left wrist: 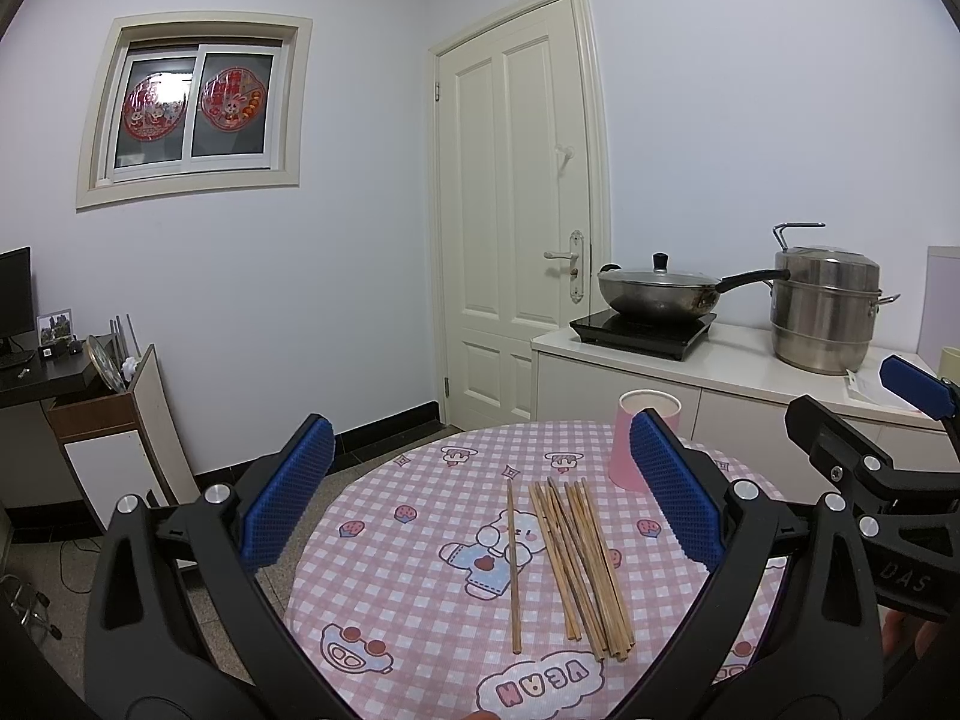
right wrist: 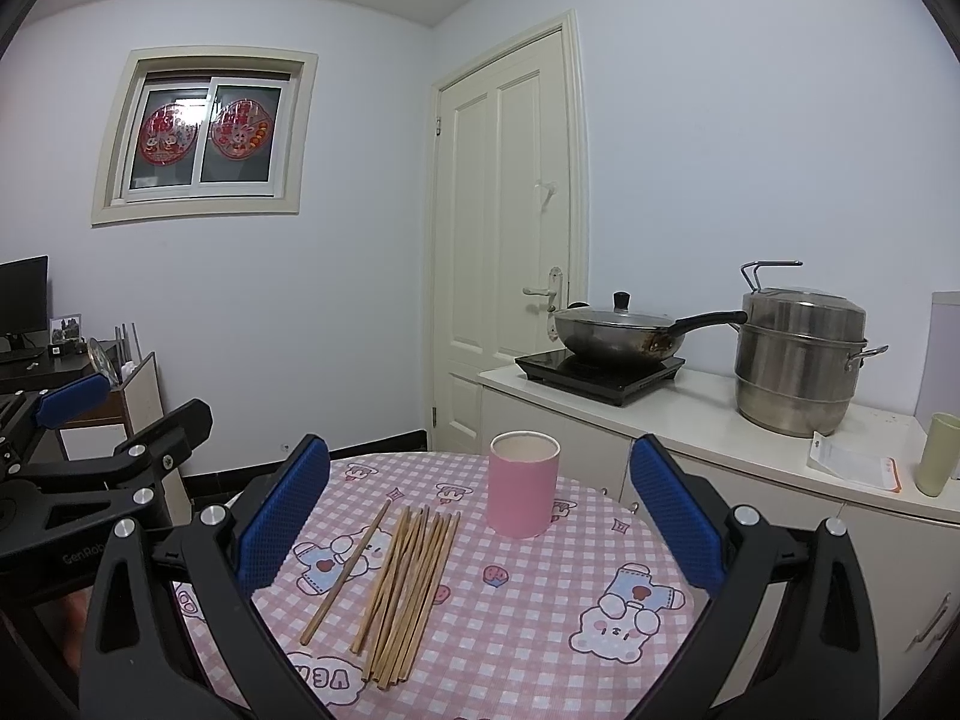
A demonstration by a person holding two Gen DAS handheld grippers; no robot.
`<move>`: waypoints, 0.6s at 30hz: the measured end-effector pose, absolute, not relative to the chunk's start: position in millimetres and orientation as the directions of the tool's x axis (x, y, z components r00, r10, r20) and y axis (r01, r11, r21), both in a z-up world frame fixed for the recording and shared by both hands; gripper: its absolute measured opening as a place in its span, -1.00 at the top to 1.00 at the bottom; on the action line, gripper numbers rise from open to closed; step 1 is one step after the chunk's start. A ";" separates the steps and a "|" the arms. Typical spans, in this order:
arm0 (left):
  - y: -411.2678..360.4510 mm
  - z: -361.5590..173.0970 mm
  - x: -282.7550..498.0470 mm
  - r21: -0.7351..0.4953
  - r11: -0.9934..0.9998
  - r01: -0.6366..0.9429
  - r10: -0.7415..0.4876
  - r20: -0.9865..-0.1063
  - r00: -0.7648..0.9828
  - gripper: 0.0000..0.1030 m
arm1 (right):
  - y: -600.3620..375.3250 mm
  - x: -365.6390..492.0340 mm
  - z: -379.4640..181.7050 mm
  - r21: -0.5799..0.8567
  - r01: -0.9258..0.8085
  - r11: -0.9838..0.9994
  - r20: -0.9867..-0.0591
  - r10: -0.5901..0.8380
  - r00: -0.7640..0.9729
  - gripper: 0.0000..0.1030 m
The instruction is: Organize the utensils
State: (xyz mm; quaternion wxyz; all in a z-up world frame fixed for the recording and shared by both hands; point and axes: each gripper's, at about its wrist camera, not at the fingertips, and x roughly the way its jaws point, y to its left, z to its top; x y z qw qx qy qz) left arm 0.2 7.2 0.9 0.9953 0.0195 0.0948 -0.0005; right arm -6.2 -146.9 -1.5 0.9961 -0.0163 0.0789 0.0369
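Observation:
Several wooden chopsticks [left wrist: 582, 564] lie bundled on the round table's pink checked cloth [left wrist: 420, 600], and a single chopstick [left wrist: 513, 564] rests apart to their left. A pink cup [left wrist: 642, 441] stands upright behind them. My left gripper [left wrist: 480, 492] hovers open above the chopsticks, empty. In the right wrist view the bundle [right wrist: 411, 588] and the lone chopstick [right wrist: 348, 570] lie left of the pink cup [right wrist: 522, 483]. My right gripper [right wrist: 480, 498] is open and empty, held over the table. Each gripper shows in the other's view: the right gripper [left wrist: 852, 420], the left gripper [right wrist: 126, 420].
A white counter [right wrist: 720, 426] beside the table carries an induction hob with a lidded wok [right wrist: 618, 333], a steel steamer pot [right wrist: 798, 360], a paper packet and a green cup [right wrist: 936, 456]. A closed door [left wrist: 516, 210] is behind. A desk with a monitor [left wrist: 15, 294] stands left.

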 end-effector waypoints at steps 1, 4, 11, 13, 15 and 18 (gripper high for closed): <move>7.3 0.8 0.2 0.038 0.999 0.005 0.002 -0.189 0.982 -0.88 | -146.2 -6.4 -1.7 -0.028 -0.077 0.997 -0.159 0.072 0.985 -0.88; 7.4 0.8 0.1 0.038 0.999 0.004 0.004 -0.188 0.982 -0.88 | -146.3 -6.1 -2.6 -0.029 -0.081 0.996 -0.162 0.075 0.984 -0.88; 8.3 0.0 -0.1 0.041 0.999 0.004 0.004 -0.186 0.982 -0.88 | -148.8 -4.2 -4.5 -0.027 -0.090 0.996 -0.164 0.084 0.983 -0.88; 9.3 -1.3 0.4 0.040 0.999 0.007 0.001 -0.189 0.982 -0.88 | -149.9 -2.5 -4.7 -0.016 -0.094 0.995 -0.169 0.090 0.982 -0.88; 10.5 -3.0 1.0 0.041 0.999 0.008 -0.001 -0.190 0.982 -0.88 | -151.7 -0.6 -5.4 -0.008 -0.098 0.995 -0.172 0.095 0.980 -0.88; 12.3 -7.3 3.7 0.044 0.999 0.010 -0.001 -0.199 0.980 -0.88 | -153.5 3.1 -7.4 0.010 -0.113 0.994 -0.181 0.113 0.977 -0.88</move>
